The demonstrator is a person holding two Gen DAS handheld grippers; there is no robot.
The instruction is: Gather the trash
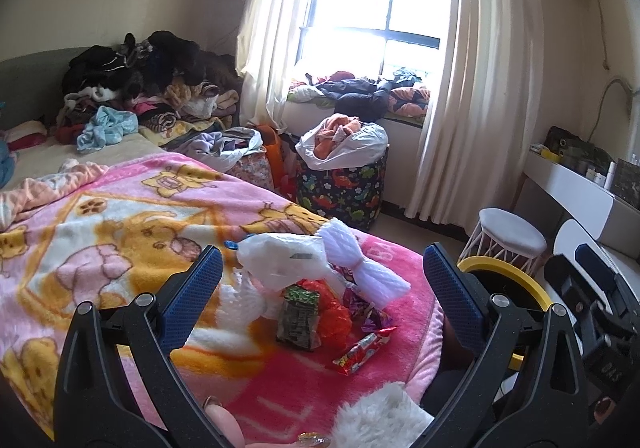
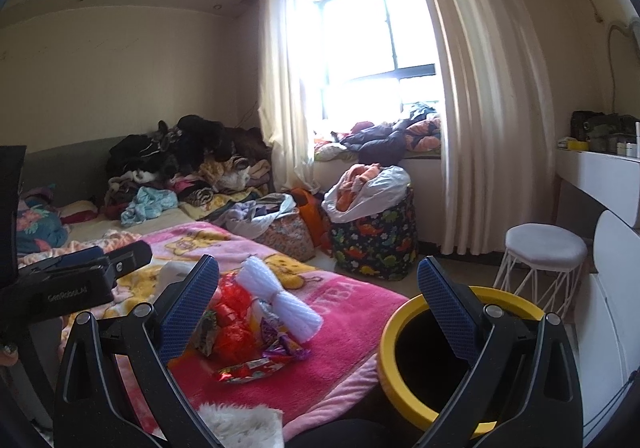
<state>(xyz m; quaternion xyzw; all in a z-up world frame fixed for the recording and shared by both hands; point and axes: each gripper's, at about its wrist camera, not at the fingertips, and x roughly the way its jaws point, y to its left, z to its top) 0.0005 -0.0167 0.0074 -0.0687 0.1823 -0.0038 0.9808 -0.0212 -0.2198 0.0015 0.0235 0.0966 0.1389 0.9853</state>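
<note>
both tongs wide open, empty, over the trash pile

risk: left gripper (image 1: pixel 320 284) snags pink blanket (image 1: pixel 132 215) with the wrappers (image 1: pixel 298 318) (flimsy); right gripper (image 2: pixel 318 298) near yellow bin (image 2: pixel 390 352).

wrappers (image 1: pixel 362 352): about 5 | white foam roll (image 1: pixel 360 264): 1 | yellow-rimmed bin (image 2: pixel 404 348): 1 | stool (image 2: pixel 544 244): 1
</note>
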